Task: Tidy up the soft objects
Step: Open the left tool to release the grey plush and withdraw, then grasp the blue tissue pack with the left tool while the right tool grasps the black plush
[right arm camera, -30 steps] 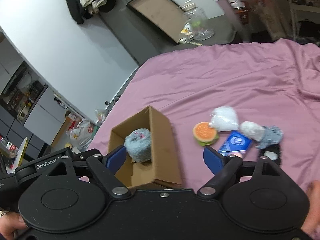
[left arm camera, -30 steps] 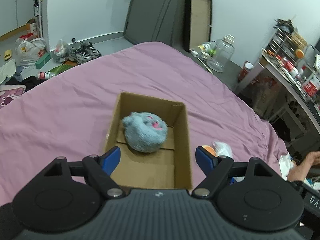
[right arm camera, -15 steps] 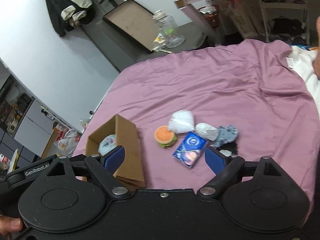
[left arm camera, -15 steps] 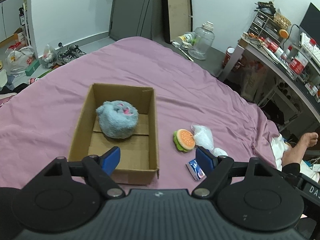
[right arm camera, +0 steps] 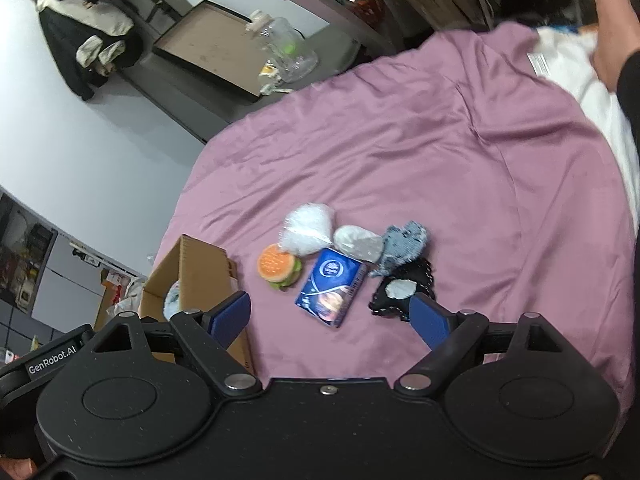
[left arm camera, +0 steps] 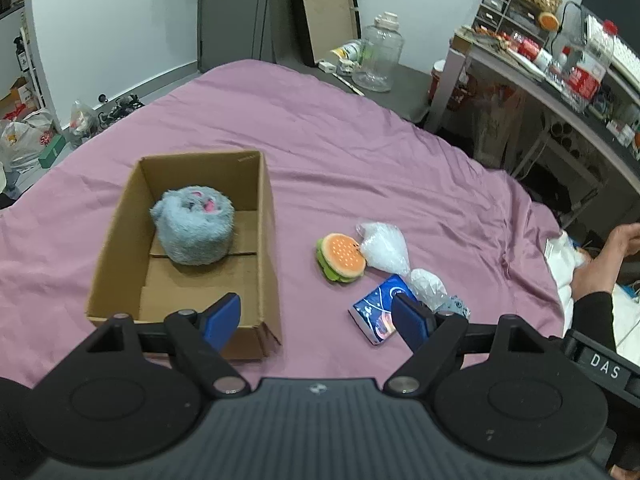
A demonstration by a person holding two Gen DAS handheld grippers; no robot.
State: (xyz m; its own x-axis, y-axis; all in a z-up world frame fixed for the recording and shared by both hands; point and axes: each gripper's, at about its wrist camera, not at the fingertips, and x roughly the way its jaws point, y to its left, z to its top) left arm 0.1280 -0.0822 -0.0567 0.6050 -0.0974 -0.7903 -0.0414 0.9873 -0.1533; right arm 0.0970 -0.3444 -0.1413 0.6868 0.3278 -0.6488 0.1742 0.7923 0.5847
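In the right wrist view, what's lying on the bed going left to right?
Box → burger toy → blue packet → black cloth. The two clear bags and the blue-grey cloth lie behind these and overlap them in the order, so I leave them out.

On my left gripper [right arm camera: 53, 361] I read "GenRobot.AI". My right gripper's housing [left arm camera: 604, 370] reads "DAS". The blue pack's [right arm camera: 332, 286] print is illegible.
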